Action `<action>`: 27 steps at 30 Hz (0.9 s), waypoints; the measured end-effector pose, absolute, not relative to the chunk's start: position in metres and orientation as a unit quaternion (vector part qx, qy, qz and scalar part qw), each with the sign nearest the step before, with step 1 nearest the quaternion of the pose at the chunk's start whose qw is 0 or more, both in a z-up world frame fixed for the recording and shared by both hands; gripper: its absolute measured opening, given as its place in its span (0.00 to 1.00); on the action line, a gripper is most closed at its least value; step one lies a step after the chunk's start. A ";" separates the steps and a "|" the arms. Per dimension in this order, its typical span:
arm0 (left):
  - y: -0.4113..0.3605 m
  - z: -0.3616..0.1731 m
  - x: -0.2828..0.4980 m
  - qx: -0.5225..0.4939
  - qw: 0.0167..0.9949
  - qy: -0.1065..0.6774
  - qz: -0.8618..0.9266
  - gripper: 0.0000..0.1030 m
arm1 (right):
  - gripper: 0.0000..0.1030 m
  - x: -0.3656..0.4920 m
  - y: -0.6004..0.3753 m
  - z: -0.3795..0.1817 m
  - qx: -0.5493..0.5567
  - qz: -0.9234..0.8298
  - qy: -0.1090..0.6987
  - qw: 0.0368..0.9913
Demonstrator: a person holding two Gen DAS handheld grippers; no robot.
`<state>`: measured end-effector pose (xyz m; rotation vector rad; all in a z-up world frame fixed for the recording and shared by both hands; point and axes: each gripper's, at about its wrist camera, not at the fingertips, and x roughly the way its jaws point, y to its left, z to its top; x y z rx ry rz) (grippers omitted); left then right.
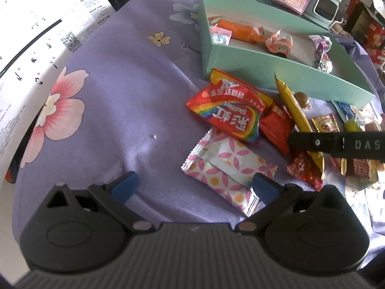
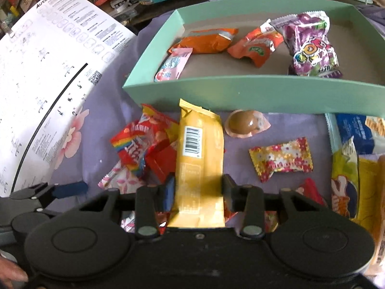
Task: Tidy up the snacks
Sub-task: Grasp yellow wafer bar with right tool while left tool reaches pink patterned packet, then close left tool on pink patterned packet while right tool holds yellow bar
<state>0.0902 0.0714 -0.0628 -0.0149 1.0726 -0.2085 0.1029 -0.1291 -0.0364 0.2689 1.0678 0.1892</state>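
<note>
Snacks [image 2: 207, 43] partly fill the box [image 2: 252, 91]; right gripper [image 2: 198, 187] pinches the yellow bar [image 2: 199, 149], left gripper [image 1: 192, 185] wide, many left near.

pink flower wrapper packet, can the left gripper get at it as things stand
Probably yes: the left gripper stands open, the pink flower wrapper packet lies by its right finger, mostly uncovered; only the red Skittles bag overlaps its far end.

Left gripper [image 1: 192, 184] angled down, jaws spread wide, empty. Right gripper [image 2: 198, 187] angled down, jaws clamped on something.
</note>
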 end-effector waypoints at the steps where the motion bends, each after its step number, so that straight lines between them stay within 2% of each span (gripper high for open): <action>1: 0.072 -0.063 0.090 -0.007 0.855 0.509 -0.100 1.00 | 0.40 0.104 -0.129 -0.037 0.129 0.090 0.507 0.847; 4: 0.070 -0.062 0.091 -0.004 0.854 0.510 -0.101 1.00 | 0.48 0.111 -0.134 -0.038 0.138 0.082 0.510 0.845; 9: 0.061 -0.062 0.090 0.010 0.851 0.511 -0.121 1.00 | 0.49 0.116 -0.138 -0.042 0.158 0.080 0.500 0.848; 13: 0.046 -0.063 0.090 0.035 0.851 0.504 -0.140 0.98 | 0.38 0.112 -0.137 -0.042 0.155 0.080 0.497 0.850; 16: 0.037 -0.061 0.088 0.062 0.860 0.487 -0.142 0.78 | 0.35 0.103 -0.140 -0.040 0.160 0.077 0.498 0.849; 17: 0.036 -0.060 0.088 0.060 0.858 0.488 -0.147 0.67 | 0.35 0.100 -0.142 -0.039 0.164 0.076 0.498 0.848; 21: 0.044 -0.054 0.088 0.034 0.857 0.493 -0.149 0.53 | 0.34 0.088 -0.153 -0.035 0.184 0.075 0.496 0.845; 23: 0.052 -0.052 0.087 0.014 0.856 0.496 -0.147 0.43 | 0.34 0.083 -0.159 -0.033 0.197 0.076 0.494 0.844; 27: 0.061 -0.051 0.084 0.003 0.852 0.504 -0.144 0.41 | 0.34 0.074 -0.166 -0.027 0.207 0.077 0.486 0.846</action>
